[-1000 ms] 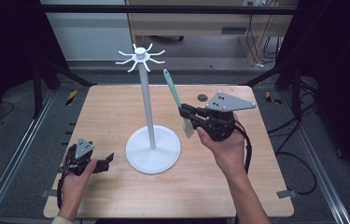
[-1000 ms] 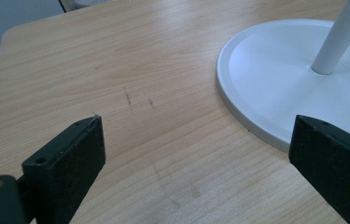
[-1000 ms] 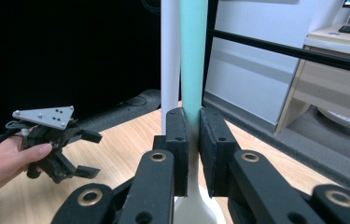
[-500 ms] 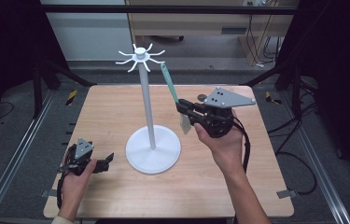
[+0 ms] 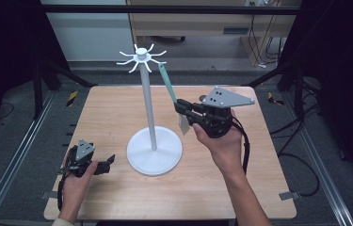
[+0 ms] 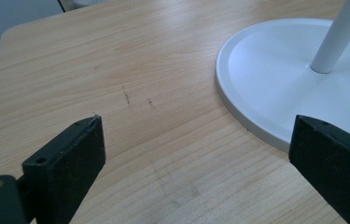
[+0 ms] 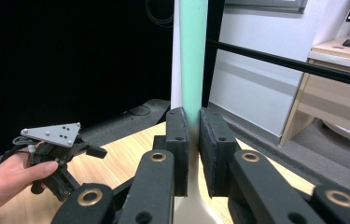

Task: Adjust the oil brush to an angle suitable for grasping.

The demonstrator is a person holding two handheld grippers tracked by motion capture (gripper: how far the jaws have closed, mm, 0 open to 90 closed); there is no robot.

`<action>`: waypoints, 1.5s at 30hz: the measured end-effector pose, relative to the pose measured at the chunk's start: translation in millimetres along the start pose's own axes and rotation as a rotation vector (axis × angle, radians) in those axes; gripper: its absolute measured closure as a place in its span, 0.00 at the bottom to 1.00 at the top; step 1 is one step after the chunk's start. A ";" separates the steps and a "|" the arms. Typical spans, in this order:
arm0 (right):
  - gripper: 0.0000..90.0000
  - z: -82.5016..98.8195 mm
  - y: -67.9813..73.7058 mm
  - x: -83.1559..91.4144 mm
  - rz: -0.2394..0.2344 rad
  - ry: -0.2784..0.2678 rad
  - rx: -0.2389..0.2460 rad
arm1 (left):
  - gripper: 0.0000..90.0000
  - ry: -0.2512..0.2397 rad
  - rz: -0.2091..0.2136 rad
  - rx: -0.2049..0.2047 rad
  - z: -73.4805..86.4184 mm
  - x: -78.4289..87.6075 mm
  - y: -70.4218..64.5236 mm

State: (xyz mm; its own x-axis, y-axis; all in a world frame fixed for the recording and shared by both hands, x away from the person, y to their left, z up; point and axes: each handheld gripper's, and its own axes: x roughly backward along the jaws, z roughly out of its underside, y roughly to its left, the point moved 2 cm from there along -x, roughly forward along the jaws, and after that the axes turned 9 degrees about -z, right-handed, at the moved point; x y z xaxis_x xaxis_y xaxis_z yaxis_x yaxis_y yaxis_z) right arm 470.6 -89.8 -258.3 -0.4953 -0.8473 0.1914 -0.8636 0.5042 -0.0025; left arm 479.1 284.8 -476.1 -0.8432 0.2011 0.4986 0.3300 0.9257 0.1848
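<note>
Raised nearer the rack's hooks [image 5: 142,57], right hand-held gripper [image 5: 181,107] pinches a mint-handled spatula [image 5: 167,84].

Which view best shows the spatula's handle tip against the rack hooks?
The high view: the spatula rises from the right gripper to just below the rack's hooks. The right gripper view shows its clamped teal handle.

A light wooden counter [image 5: 117,103] with rounded corners stands on a grey floor [image 5: 19,155]. Metal rails [image 5: 16,160] run along the floor on both sides, with black frame struts [image 5: 282,70] slanting up from them. Behind the counter a pale wall panel [image 5: 87,33] meets a light wood desk [image 5: 188,21], where cables [image 5: 263,42] hang. The sides fall into darkness.
</note>
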 end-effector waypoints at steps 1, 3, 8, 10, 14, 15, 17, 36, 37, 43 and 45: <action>0.92 -0.1 0.2 -0.3 -0.001 -0.001 0.000 | 0.04 0.000 0.000 0.000 0.0 0.0 0.0; 0.92 -0.2 0.4 -1.1 -0.002 -0.002 -0.001 | 0.04 0.000 0.000 -0.001 0.0 -0.1 0.0; 0.92 -0.3 0.4 -3.0 -0.004 -0.004 -0.003 | 0.04 0.000 0.000 -0.002 0.0 0.0 -0.2; 0.92 -0.3 0.6 -3.8 -0.005 -0.002 -0.004 | 0.04 0.000 0.000 -0.002 0.0 0.0 -0.2; 0.92 -0.6 0.9 -3.8 -0.006 -0.010 -0.003 | 0.04 0.000 0.001 -0.002 0.0 0.1 -0.2; 0.92 -0.6 1.1 -3.2 -0.006 -0.010 -0.003 | 0.04 0.001 0.001 -0.002 0.0 0.0 -0.2; 0.92 -0.7 1.5 -2.0 -0.006 -0.013 -0.005 | 0.04 0.001 0.002 -0.002 0.0 0.0 -0.3; 0.92 2.1 -12.9 2.1 0.012 -0.008 -0.035 | 0.04 0.007 0.007 -0.006 0.6 -0.8 -1.0; 0.92 2.1 -13.1 1.3 0.009 -0.006 -0.036 | 0.04 0.008 0.006 -0.006 0.6 -0.9 -1.1; 0.92 1.7 -15.7 -5.0 -0.005 0.003 -0.044 | 0.04 0.010 0.008 -0.008 0.6 -1.2 -1.4; 0.92 1.7 -16.0 -5.8 -0.008 0.006 -0.044 | 0.04 0.010 0.008 -0.008 0.6 -1.2 -1.3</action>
State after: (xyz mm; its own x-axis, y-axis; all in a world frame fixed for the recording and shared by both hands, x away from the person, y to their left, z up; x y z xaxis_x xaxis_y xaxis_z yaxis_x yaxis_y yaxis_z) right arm 487.1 -93.3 -261.1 -0.4880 -0.8504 0.1967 -0.8624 0.5045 0.0420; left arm 479.4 283.5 -477.4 -0.8365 0.2052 0.5081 0.3402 0.9214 0.1880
